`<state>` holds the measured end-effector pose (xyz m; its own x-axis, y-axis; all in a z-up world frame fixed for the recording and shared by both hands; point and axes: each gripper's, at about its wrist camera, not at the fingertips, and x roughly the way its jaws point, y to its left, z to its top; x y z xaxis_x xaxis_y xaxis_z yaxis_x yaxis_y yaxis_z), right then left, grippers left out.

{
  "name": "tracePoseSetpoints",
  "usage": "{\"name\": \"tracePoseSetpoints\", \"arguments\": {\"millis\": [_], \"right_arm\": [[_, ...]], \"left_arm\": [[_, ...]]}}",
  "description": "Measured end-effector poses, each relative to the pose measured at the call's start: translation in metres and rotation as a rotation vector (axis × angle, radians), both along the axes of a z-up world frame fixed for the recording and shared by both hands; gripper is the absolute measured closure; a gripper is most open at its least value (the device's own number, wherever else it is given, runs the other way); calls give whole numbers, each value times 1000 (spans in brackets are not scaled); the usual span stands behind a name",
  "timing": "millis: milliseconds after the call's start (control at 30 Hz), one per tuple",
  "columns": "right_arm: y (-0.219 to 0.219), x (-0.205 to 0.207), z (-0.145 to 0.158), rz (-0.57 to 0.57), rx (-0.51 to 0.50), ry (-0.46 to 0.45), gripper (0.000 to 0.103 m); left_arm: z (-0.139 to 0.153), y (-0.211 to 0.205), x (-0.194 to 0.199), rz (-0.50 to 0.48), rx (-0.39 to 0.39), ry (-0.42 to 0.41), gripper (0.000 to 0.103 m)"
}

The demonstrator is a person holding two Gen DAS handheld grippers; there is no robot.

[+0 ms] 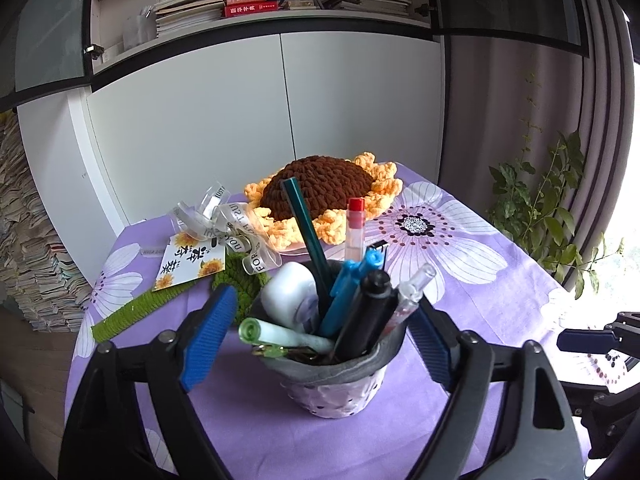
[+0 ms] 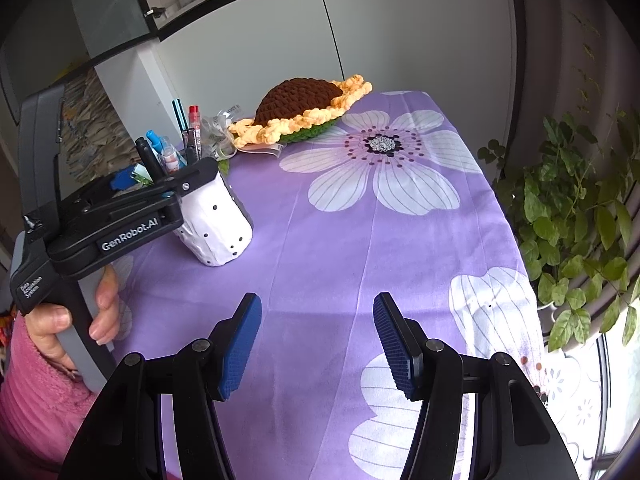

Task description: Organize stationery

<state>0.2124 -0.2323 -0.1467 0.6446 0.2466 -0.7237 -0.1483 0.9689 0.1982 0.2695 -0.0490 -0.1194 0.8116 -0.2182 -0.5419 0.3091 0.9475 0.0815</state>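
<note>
A white pen holder (image 1: 340, 392) with dark dots and a grey rim stands on the purple flowered tablecloth (image 1: 500, 320). It holds several pens, a green marker (image 1: 280, 334), a white eraser-like block (image 1: 290, 294) and a red-capped tube (image 1: 355, 220). My left gripper (image 1: 320, 332) is open, its blue pads (image 1: 210, 336) on either side of the holder's rim; I cannot tell if they touch it. The holder (image 2: 218, 224) also shows at left in the right wrist view. My right gripper (image 2: 318, 344) is open and empty over bare cloth, to the right of the holder.
A crocheted sunflower (image 1: 320, 196) lies at the back of the table with a ribbon and a card (image 1: 192, 260). A green crocheted stem (image 1: 136, 312) lies at left. A potted plant (image 2: 580, 208) stands beyond the table's right edge. White cabinets (image 1: 240, 112) stand behind.
</note>
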Motion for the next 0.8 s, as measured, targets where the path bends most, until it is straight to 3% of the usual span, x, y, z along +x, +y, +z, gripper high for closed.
{"name": "tracePoseSetpoints", "arguments": {"millis": [333, 433, 800], "right_arm": [[2, -1, 1, 0, -4, -2, 44], [5, -2, 3, 4, -10, -4, 44], [13, -13, 15, 7, -29, -31, 44]], "left_arm": [[5, 14, -23, -13, -5, -14, 12], [7, 12, -27, -25, -5, -17, 3], [18, 27, -61, -9, -28, -36, 2]]}}
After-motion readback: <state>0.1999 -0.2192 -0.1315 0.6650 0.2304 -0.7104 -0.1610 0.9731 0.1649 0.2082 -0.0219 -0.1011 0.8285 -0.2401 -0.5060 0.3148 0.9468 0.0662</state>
